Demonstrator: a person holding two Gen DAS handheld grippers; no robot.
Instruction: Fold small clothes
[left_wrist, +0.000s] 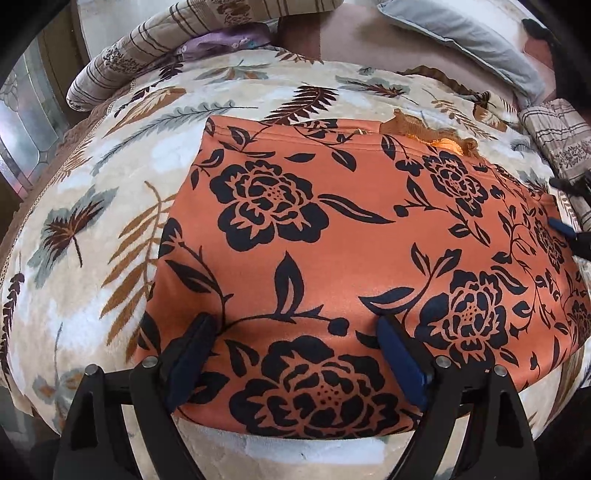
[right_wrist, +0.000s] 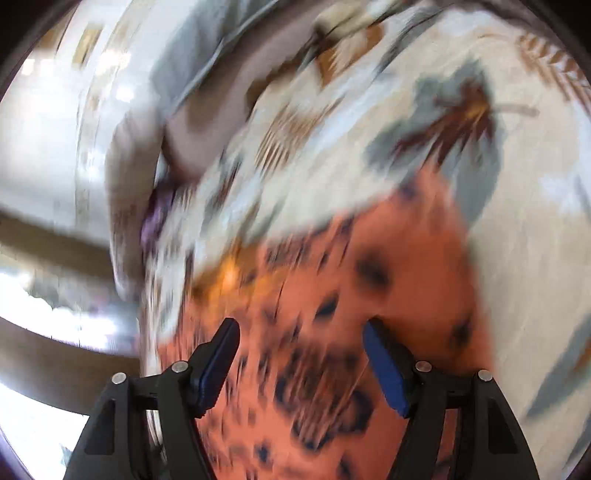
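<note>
An orange garment with a black flower print (left_wrist: 332, 251) lies spread flat on a cream leaf-print blanket (left_wrist: 110, 229). A brown lace trim (left_wrist: 417, 127) shows at its far edge. My left gripper (left_wrist: 295, 328) is open, its blue-padded fingers (left_wrist: 400, 362) low over the garment's near edge and holding nothing. My right gripper (right_wrist: 301, 332) is open over the same garment (right_wrist: 369, 295); this view is badly blurred. The right gripper also shows at the right edge of the left wrist view (left_wrist: 570, 206), at the garment's right side.
Rolled striped bedding (left_wrist: 122, 62) and a purple cloth (left_wrist: 225, 40) lie at the back left. A grey pillow (left_wrist: 472, 37) is at the back right. A folded striped cloth (left_wrist: 557, 136) lies at the right. A window (left_wrist: 22, 122) is at the left.
</note>
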